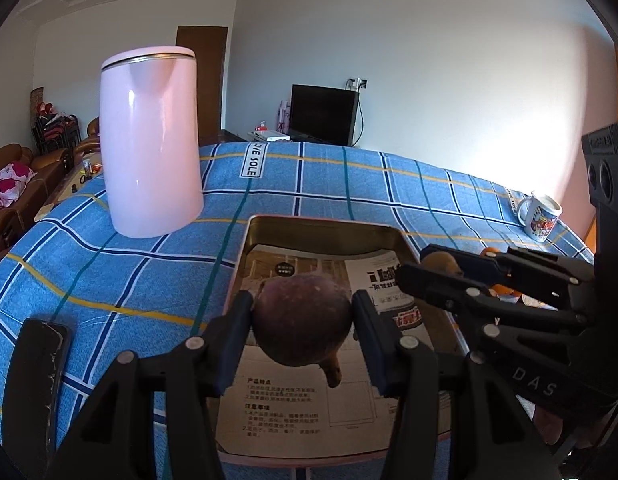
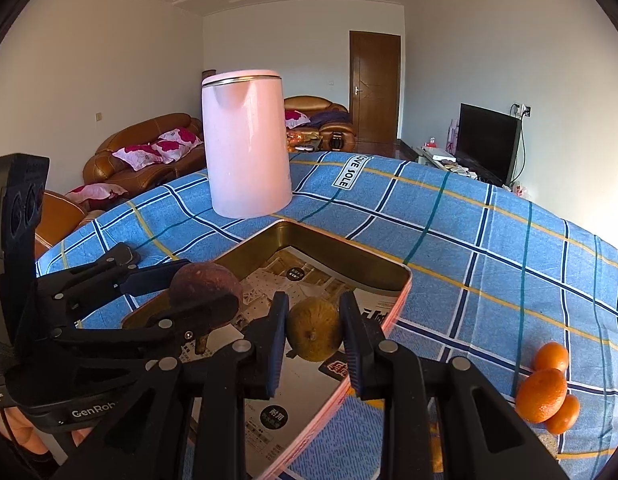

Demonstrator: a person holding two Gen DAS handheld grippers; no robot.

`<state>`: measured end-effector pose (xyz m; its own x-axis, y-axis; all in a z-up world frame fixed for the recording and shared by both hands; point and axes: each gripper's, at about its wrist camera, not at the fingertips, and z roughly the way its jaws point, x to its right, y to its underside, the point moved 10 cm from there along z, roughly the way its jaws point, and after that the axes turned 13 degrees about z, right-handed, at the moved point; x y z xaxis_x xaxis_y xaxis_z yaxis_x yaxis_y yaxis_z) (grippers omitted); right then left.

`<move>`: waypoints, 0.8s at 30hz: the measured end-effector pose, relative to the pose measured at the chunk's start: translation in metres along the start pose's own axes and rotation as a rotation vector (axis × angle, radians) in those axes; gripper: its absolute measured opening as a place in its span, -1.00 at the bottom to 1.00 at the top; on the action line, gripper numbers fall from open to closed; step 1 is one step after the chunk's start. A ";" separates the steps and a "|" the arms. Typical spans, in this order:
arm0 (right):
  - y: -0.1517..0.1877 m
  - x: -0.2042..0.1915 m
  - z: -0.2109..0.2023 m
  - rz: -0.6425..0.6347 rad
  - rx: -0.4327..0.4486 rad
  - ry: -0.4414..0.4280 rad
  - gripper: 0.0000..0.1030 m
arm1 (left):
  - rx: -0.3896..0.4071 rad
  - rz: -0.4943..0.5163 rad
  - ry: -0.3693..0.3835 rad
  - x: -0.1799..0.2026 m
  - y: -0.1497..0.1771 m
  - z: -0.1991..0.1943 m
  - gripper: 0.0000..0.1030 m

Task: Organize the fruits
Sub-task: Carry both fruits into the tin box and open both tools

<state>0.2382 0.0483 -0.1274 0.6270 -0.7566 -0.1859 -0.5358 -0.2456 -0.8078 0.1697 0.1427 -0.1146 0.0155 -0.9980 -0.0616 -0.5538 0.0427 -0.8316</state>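
Much of the shallow gold-coloured metal tray [image 1: 325,230] is hidden by the two black grippers held over it, and the printed paper sheet [image 1: 277,408] lining it shows only in patches. Its Chinese print is too small to read. A flat black object [image 1: 39,364] at the table's near left edge is cut off and hard to identify.

The left gripper [image 1: 303,320] has its blue-padded jaws partly apart and pressed on either side of a round, dark purple-brown fruit with a mottled, dull skin [image 1: 301,316]. A brown stub hangs beneath it. The fruit hangs above the near part of the tray.

The right gripper [image 2: 315,330] has its jaws drawn close on a small, yellowish-brown, egg-shaped fruit [image 2: 313,328], whose dark end knob faces the camera. It is also above the tray, to the right of the purple fruit.

Three small orange mandarins [image 2: 543,394] sit clustered, touching, on the blue checked tablecloth [image 2: 469,240], well to the right of the tray.

A tall pale pink kettle [image 2: 247,144] stands upright just behind the tray. A white mug with a colourful print [image 1: 543,214] stands far right. A cloth label reads "OVE SOLE"; its first letter is cut off. The gripper bodies show "DAS" and "GenRob".
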 end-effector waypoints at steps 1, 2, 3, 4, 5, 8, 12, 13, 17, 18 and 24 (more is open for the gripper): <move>0.000 0.000 0.003 -0.001 -0.005 0.004 -0.46 | -0.003 0.000 -0.003 -0.002 0.001 0.001 0.03; 0.001 -0.001 0.007 0.000 -0.012 0.004 -0.46 | -0.006 -0.002 -0.002 -0.003 0.001 0.002 0.03; 0.002 -0.001 0.010 0.000 -0.018 0.004 -0.46 | -0.010 -0.005 -0.002 -0.004 0.002 0.003 0.03; 0.002 -0.002 0.012 0.002 -0.022 0.005 -0.46 | -0.015 -0.004 -0.003 -0.006 0.002 0.004 0.03; 0.003 -0.002 0.015 0.001 -0.027 0.007 -0.46 | -0.019 -0.005 -0.009 -0.007 0.003 0.005 0.03; 0.005 -0.004 0.019 -0.004 -0.039 0.012 -0.46 | -0.027 -0.012 -0.004 -0.009 0.005 0.006 0.03; 0.006 -0.002 0.025 -0.002 -0.054 0.017 -0.46 | -0.033 -0.009 -0.008 -0.009 0.006 0.007 0.03; 0.007 -0.002 0.026 0.000 -0.058 0.017 -0.46 | -0.034 -0.009 -0.006 -0.009 0.006 0.007 0.03; 0.009 -0.001 0.030 0.000 -0.070 0.020 -0.46 | -0.037 -0.009 -0.004 -0.010 0.006 0.009 0.03; 0.009 -0.001 0.031 0.001 -0.073 0.020 -0.46 | -0.039 -0.008 -0.005 -0.010 0.006 0.008 0.03; 0.012 -0.001 0.036 0.005 -0.087 0.019 -0.46 | -0.048 -0.004 -0.005 -0.012 0.007 0.010 0.03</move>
<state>0.2513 0.0673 -0.1570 0.6133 -0.7694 -0.1785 -0.5869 -0.2927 -0.7549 0.1743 0.1552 -0.1254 0.0223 -0.9979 -0.0612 -0.5932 0.0361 -0.8042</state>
